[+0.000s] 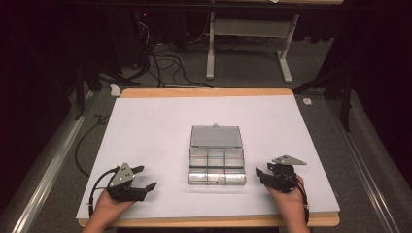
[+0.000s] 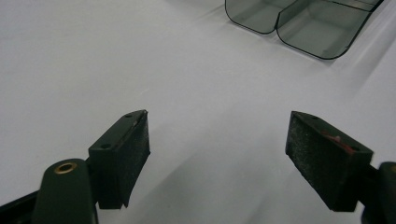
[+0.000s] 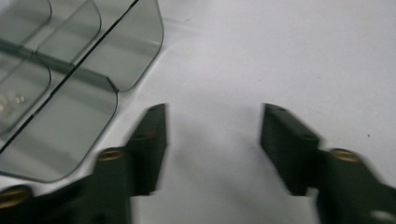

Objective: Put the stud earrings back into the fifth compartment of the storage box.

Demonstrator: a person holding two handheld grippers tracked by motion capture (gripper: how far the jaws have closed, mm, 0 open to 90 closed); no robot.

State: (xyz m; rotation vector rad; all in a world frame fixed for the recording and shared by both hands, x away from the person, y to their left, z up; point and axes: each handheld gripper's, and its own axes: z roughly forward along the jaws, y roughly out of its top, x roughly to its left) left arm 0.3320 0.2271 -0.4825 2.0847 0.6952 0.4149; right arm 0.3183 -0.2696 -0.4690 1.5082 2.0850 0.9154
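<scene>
A clear plastic compartment box (image 1: 216, 164) sits open near the middle of the white worktop (image 1: 145, 126), its lid (image 1: 216, 136) folded back flat on the far side and its divided tray toward the person. The tray's long axis runs left to right across the worktop, so each short end faces one hand. The right tool (image 1: 264, 175) rests just beside the tray's right end, near its front corner, with its jaws apart and nothing between them; in the right gripper view the rounded corners of the box (image 3: 70, 88) lie up and to the left of the jaws, close by, and small pale items, too blurred to identify, show in one compartment (image 3: 11, 100). The left tool (image 1: 143, 178) sits farther off to the left of the box, with a wide strip of bare worktop between, its jaws likewise spread and empty; in the left gripper view the box (image 2: 303, 23) is well ahead and to the right. The right hand is therefore the nearer one, and I judge that any reach for the box would be short and leftward from that side.
</scene>
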